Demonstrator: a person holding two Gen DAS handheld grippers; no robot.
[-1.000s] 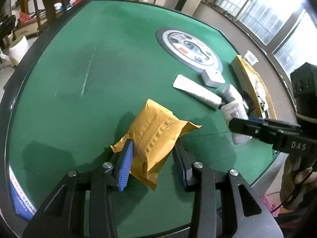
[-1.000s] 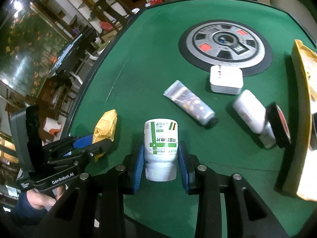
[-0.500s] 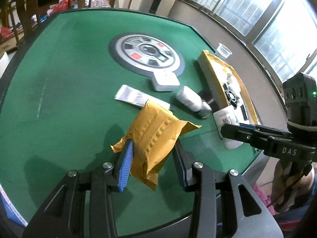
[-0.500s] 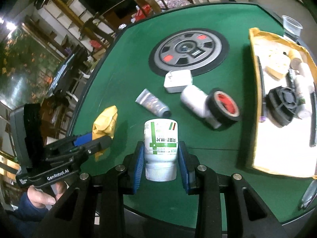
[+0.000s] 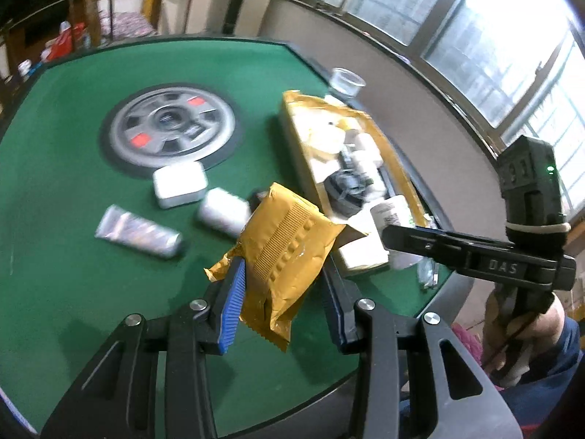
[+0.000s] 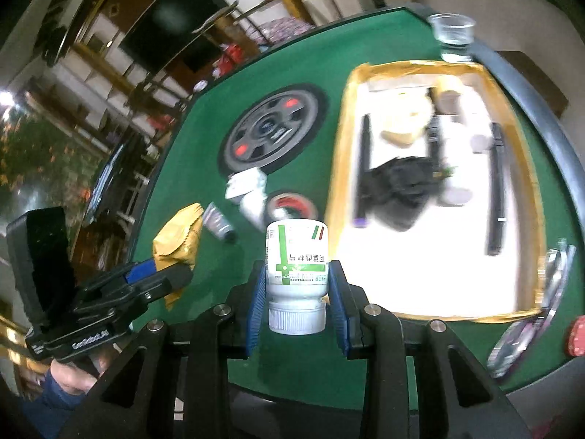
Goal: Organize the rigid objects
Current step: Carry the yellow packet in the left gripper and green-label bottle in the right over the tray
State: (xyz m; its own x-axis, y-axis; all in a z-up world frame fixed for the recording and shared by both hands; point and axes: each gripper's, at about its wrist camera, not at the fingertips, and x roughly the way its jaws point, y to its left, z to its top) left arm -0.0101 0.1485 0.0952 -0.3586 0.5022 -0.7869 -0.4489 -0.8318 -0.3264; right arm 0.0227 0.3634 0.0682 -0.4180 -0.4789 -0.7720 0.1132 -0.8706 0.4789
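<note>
My left gripper [image 5: 283, 289] is shut on a yellow foil packet [image 5: 285, 252], held in the air above the green table [image 5: 73, 256]. My right gripper [image 6: 298, 292] is shut on a white pill bottle [image 6: 297, 256] with a green label, cap toward the camera, above the table's near edge. In the right wrist view the left gripper [image 6: 161, 274] with the packet [image 6: 179, 236] shows at lower left. In the left wrist view the right gripper [image 5: 395, 234] and the bottle [image 5: 393, 214] hang over the near end of the yellow-rimmed tray [image 5: 292, 135].
The tray [image 6: 526, 168] holds pens, a black object and several small items. On the felt lie a white box [image 5: 179, 183], a silver tube [image 5: 137, 230], a white bottle [image 5: 223, 212] and a tape roll [image 6: 290, 206]. A clear cup [image 6: 453, 29] stands beyond the tray.
Both grippers have swung toward the tray with their loads still held. The tray now fills much of the right wrist view. The loose items on the felt have not moved.
</note>
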